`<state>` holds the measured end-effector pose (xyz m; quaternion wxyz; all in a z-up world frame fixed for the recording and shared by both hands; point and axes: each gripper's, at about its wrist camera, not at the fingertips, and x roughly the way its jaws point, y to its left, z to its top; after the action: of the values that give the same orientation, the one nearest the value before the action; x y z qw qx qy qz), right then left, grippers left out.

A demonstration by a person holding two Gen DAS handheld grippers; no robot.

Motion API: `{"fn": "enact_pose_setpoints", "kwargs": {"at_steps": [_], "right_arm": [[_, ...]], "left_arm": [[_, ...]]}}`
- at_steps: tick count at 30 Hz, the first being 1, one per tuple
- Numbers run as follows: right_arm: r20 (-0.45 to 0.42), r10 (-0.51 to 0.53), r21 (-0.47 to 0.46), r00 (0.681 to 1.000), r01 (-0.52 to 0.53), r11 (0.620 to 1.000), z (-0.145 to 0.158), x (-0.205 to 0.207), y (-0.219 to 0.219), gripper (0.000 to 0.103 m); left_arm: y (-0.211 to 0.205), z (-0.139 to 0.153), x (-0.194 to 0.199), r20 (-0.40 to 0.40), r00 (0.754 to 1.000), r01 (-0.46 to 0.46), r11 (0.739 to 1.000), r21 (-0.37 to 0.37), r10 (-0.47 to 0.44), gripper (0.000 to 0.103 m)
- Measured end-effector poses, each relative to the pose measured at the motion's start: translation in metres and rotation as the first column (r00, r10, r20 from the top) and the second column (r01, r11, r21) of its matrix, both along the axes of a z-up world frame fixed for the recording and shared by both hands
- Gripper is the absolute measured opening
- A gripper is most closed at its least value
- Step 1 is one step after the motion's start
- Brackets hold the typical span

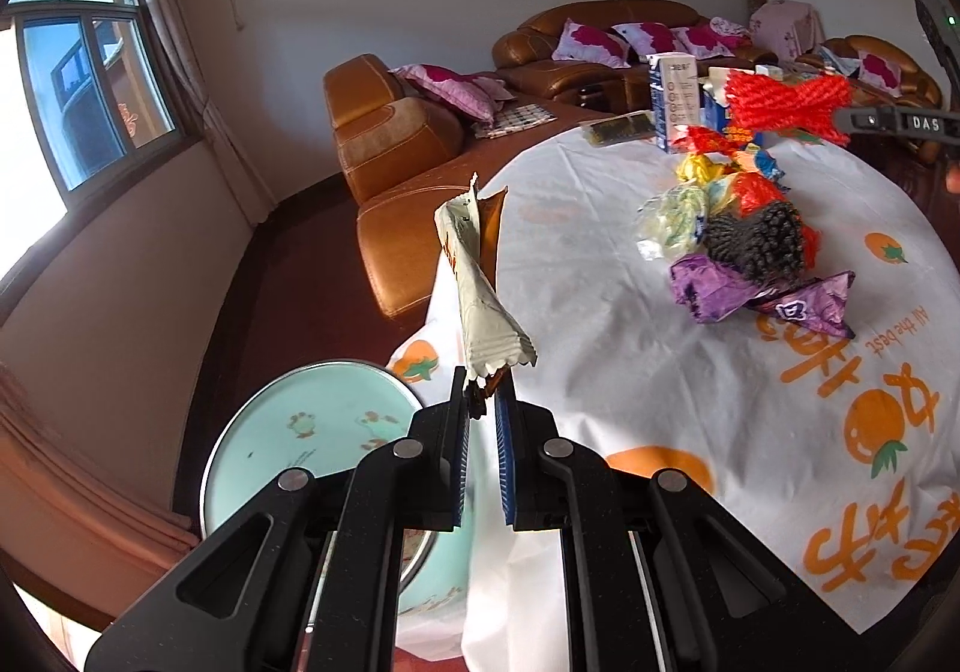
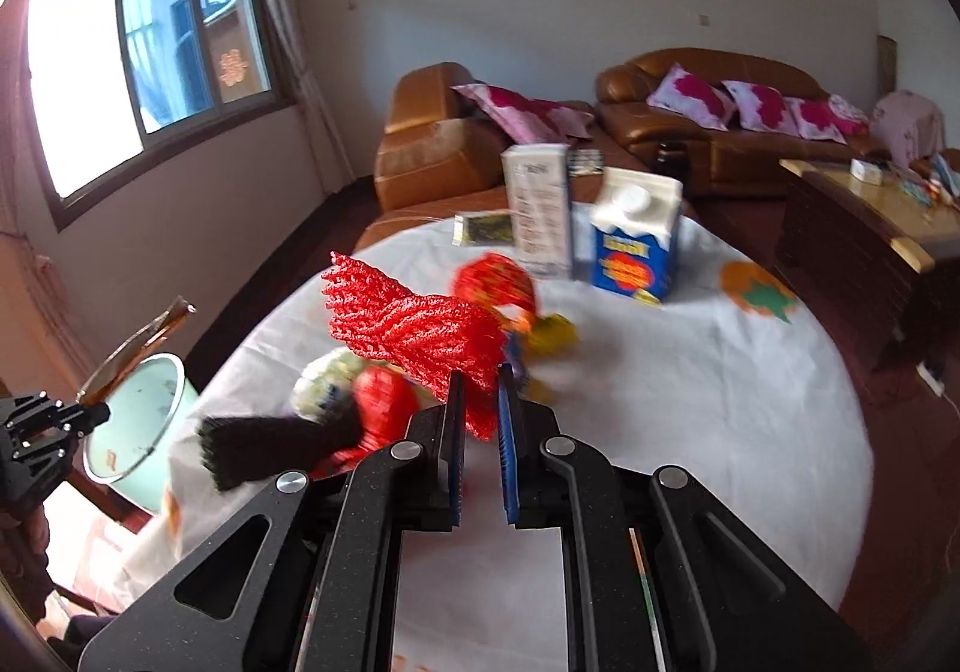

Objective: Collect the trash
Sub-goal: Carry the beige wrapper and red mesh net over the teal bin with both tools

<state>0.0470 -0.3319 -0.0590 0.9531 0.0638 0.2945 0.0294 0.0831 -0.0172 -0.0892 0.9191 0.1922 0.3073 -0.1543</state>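
The left fingers (image 1: 487,402) pinch the crimped end of a pale snack wrapper (image 1: 474,282), which stands up above the table (image 1: 600,324) edge, over a mint-green bin (image 1: 312,432) beside it. The right fingers (image 2: 480,390) are clamped on a red mesh net (image 2: 414,324), lifted clear above the table. Below it lie a black net (image 2: 270,444), crumpled wrappers (image 2: 336,384) and, farther off, two cartons (image 2: 636,234).

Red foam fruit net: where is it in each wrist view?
Left wrist: red foam fruit net upper right, held in the right tongs.
Right wrist: centre, clamped at its lower end.
Shared landmark: tall white upright carton behind it.
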Motion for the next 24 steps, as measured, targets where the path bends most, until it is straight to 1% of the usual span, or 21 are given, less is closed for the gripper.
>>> {"fn": "enact_pose_setpoints", "kwargs": {"at_steps": [6, 10, 16, 24], "right_arm": [[0.000, 0.099, -0.015, 0.995, -0.099, 0.995, 0.007, 0.030, 0.046, 0.011], [-0.003, 0.170, -0.034, 0.985, -0.170, 0.985, 0.009, 0.045, 0.081, 0.011], [-0.010, 0.242, -0.054, 0.970, -0.242, 0.969, 0.012, 0.062, 0.124, 0.011], [-0.029, 0.316, -0.082, 0.948, -0.318, 0.945, 0.010, 0.075, 0.170, 0.011]], "left_arm": [[0.026, 0.000, 0.002, -0.007, 0.998, -0.056, 0.998, 0.005, 0.056, 0.008], [0.045, -0.001, 0.004, -0.017, 0.995, -0.095, 0.995, 0.003, 0.095, 0.008], [0.069, -0.004, 0.004, -0.030, 0.988, -0.150, 0.989, 0.008, 0.150, 0.008], [0.093, -0.009, 0.005, -0.040, 0.979, -0.201, 0.979, 0.011, 0.202, 0.008]]}}
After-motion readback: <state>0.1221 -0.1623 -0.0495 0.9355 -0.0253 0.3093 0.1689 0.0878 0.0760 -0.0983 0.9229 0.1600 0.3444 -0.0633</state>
